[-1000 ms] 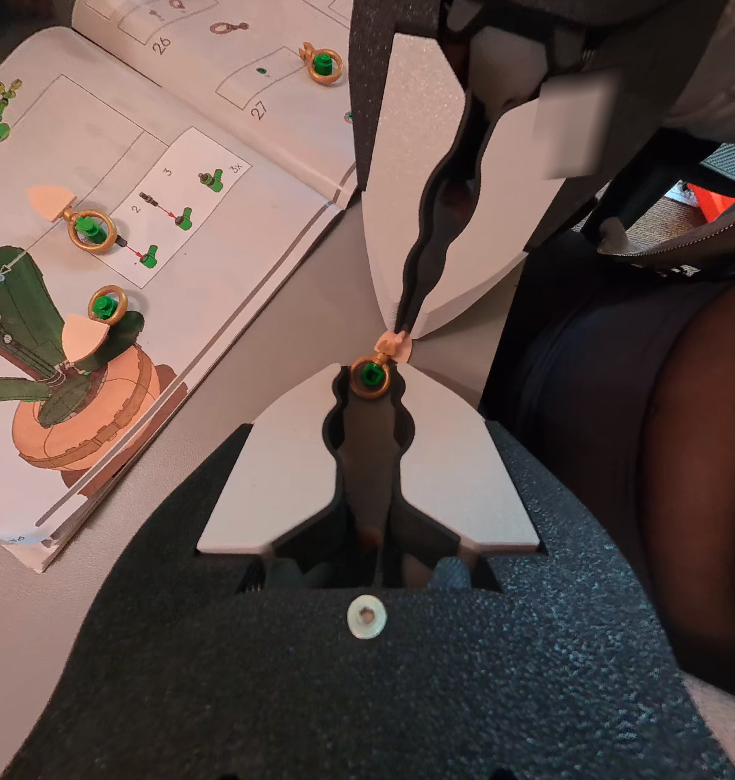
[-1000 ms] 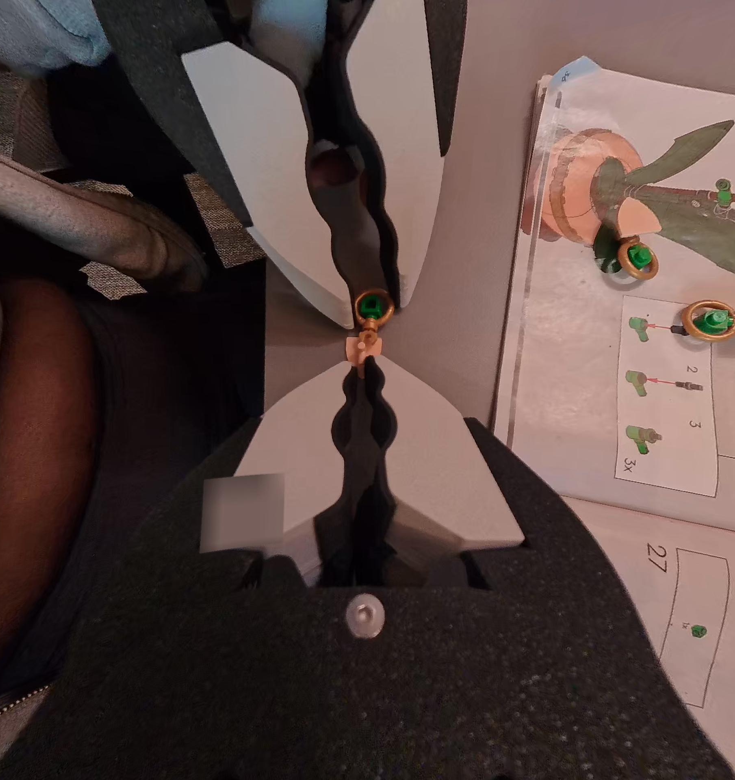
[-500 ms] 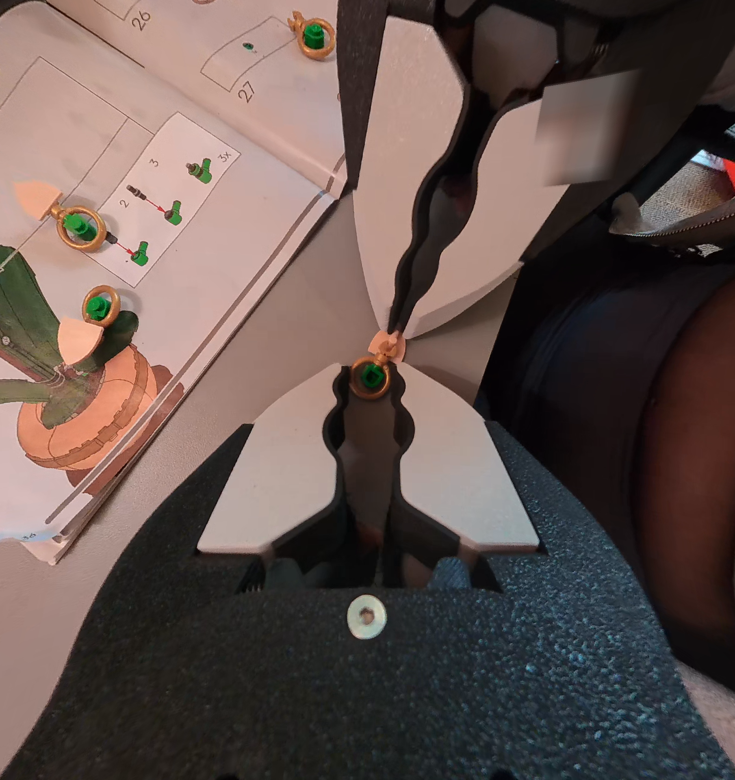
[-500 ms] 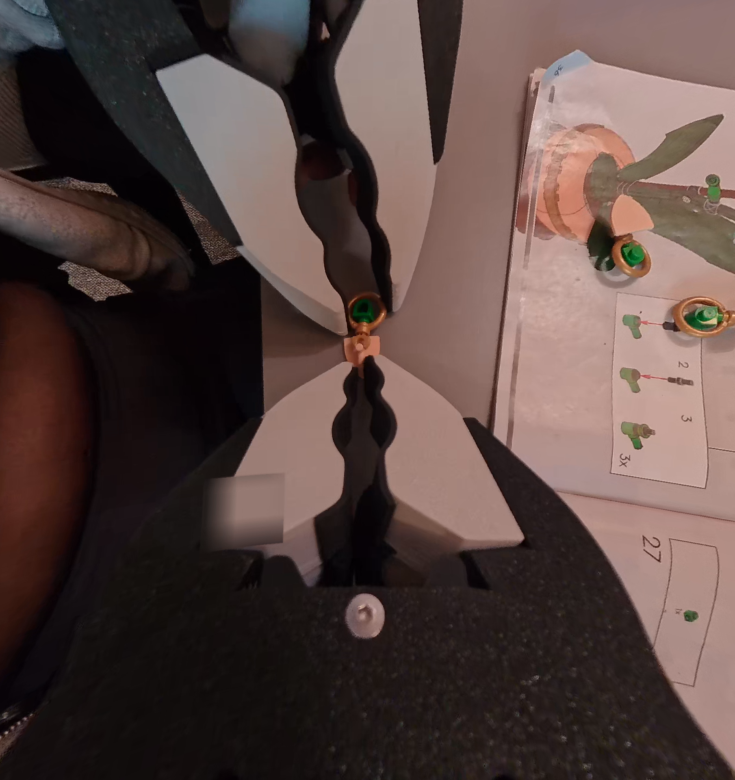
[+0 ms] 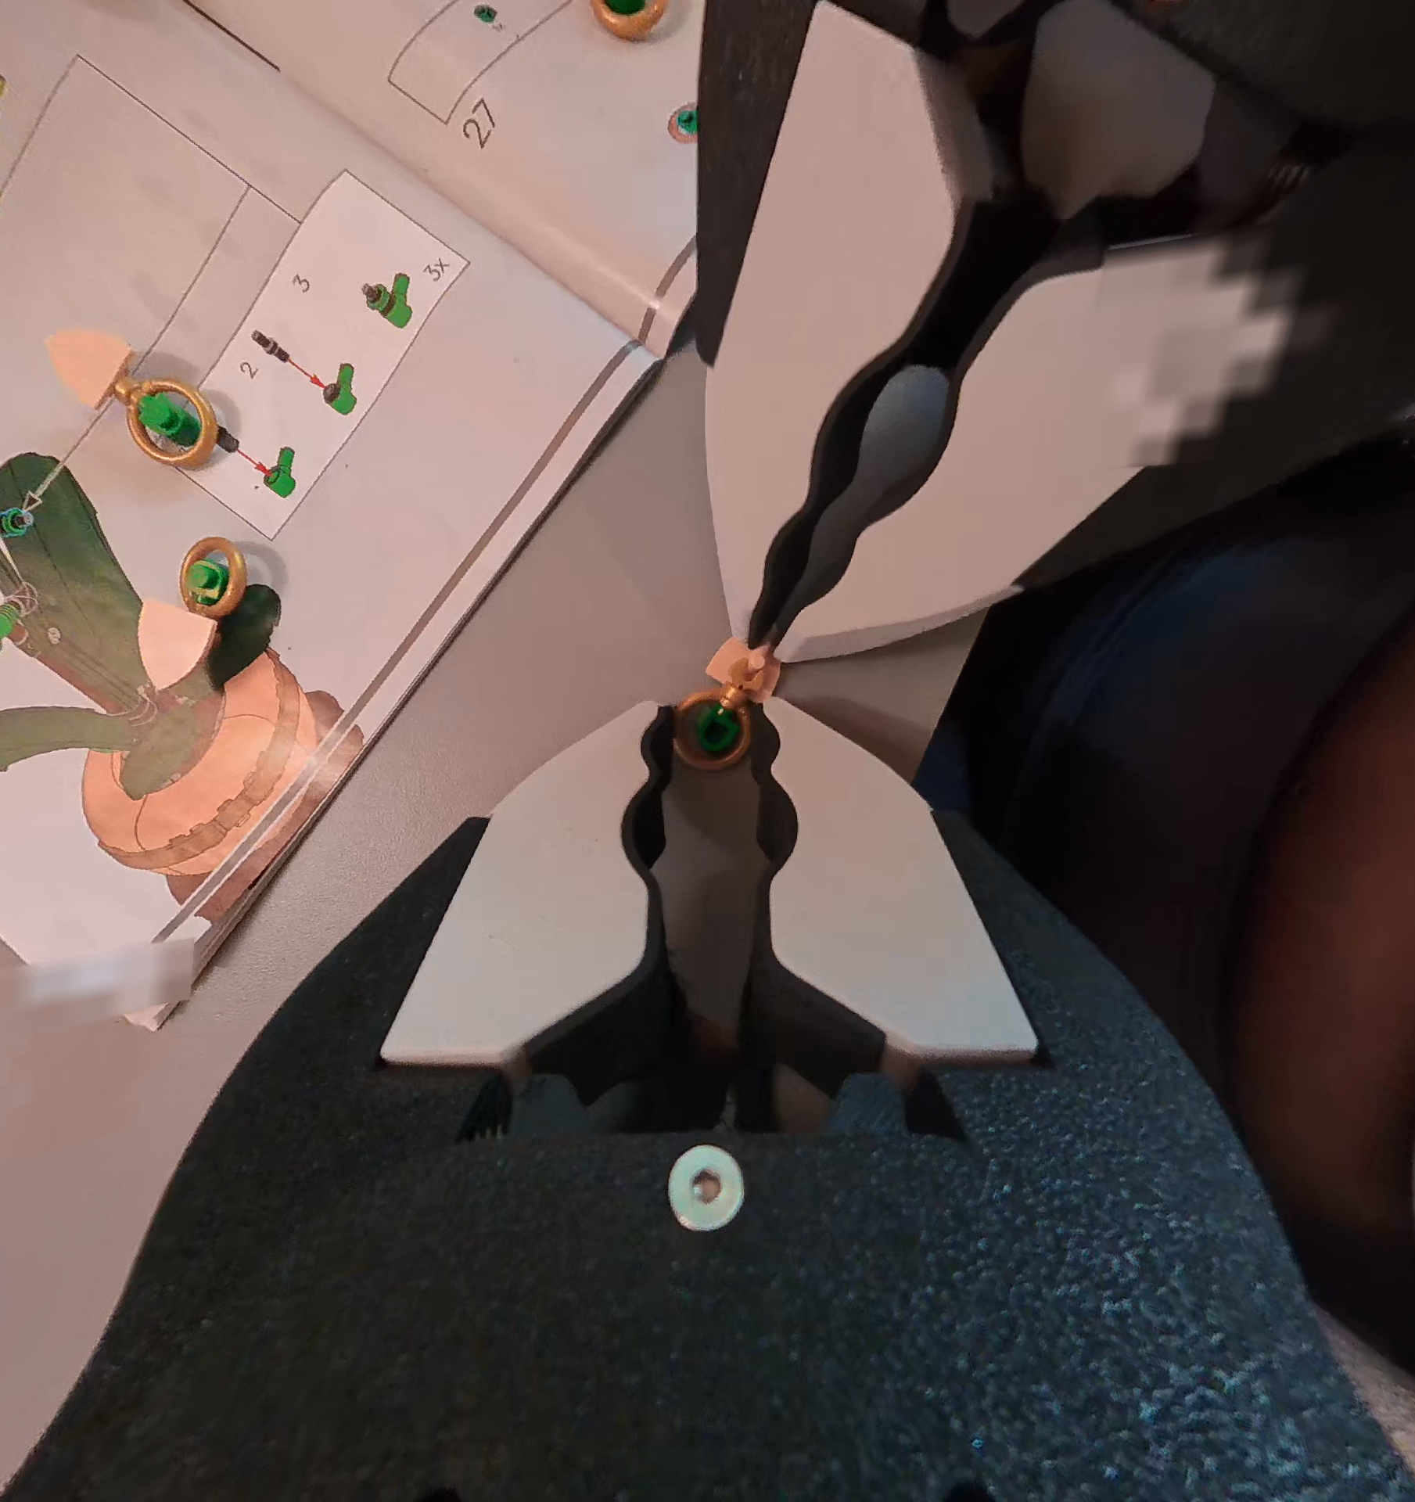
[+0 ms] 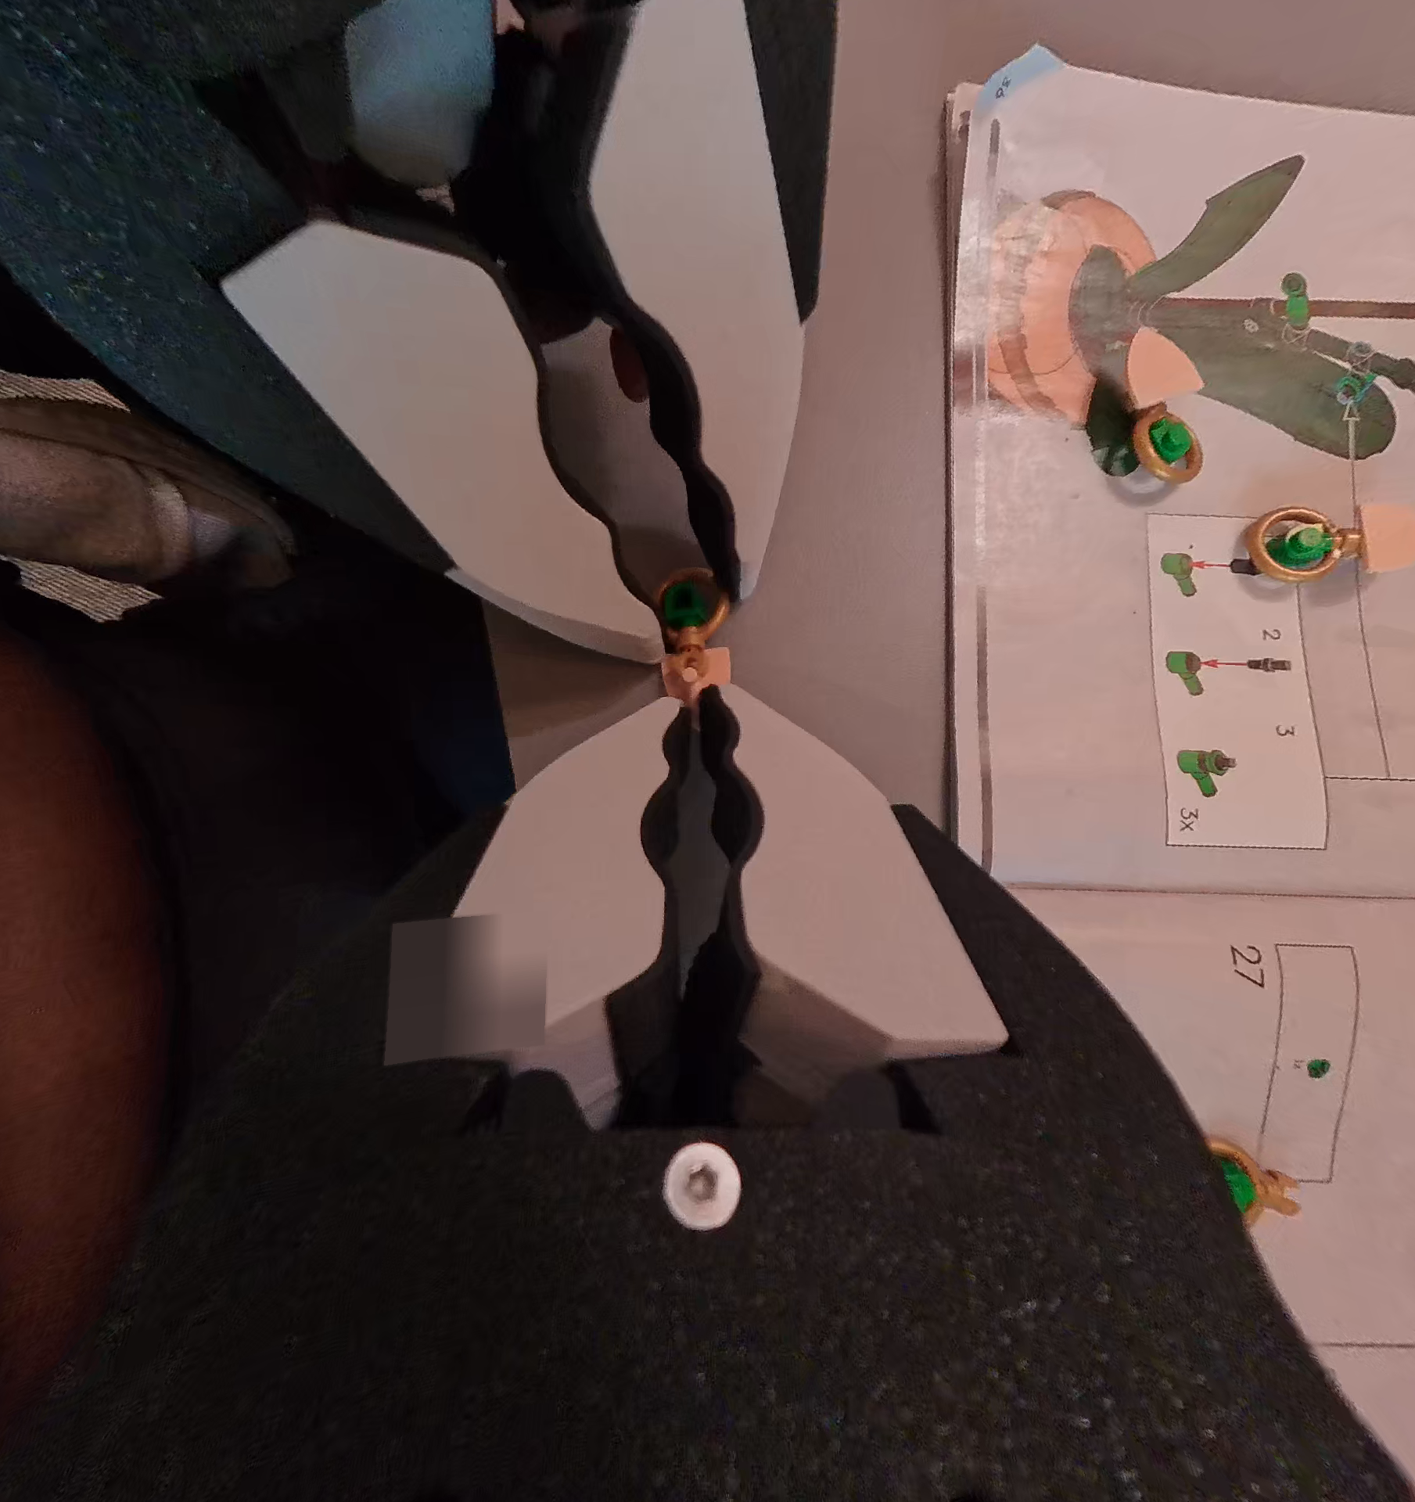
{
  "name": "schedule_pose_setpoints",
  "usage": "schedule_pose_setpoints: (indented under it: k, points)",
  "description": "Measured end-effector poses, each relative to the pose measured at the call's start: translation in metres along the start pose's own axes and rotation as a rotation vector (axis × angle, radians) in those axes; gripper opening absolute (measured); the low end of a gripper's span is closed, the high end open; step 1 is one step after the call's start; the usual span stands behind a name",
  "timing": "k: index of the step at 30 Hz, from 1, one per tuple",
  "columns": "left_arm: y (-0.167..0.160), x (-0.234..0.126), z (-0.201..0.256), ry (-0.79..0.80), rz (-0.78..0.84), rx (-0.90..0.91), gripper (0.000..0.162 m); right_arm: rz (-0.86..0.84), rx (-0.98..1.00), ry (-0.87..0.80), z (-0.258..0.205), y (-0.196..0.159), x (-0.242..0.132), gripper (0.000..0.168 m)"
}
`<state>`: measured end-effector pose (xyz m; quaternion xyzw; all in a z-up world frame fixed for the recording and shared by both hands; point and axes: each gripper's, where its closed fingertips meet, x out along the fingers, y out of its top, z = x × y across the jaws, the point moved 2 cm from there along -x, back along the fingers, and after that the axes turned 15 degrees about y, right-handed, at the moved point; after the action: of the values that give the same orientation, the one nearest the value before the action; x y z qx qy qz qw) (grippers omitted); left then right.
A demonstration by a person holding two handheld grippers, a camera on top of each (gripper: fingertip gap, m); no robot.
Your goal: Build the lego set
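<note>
left gripper (image 5: 712, 715): black speckled housing | pale grey wedge fingers (image 5: 525, 910), wavy black inner pads | silver screw (image 5: 705, 1187) centred || right gripper (image 6: 692, 691): same build | white screw (image 6: 701, 1205) centred

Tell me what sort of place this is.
Probably a desk or hobby table where someone sits building a brick set: an open instruction booklet lies on a grey tabletop, with small finished gold ring pieces on its pages.
</note>
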<state>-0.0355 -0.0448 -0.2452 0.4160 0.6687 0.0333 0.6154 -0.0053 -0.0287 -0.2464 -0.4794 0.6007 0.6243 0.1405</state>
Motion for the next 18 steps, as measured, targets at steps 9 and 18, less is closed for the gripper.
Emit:
schedule_pose_setpoints:
  k: [9, 18]
  points:
    - [0.0007, 0.0006, 0.0002, -0.016, -0.02, 0.002, 0.017, -0.026, -0.007, -0.03, -0.0012, 0.0018, -0.0004, 0.001]
    - [0.0011, 0.0011, -0.0003, -0.003, -0.025, 0.014, 0.017, 0.016, 0.017, -0.024, -0.0001, 0.0034, 0.0005, 0.001]
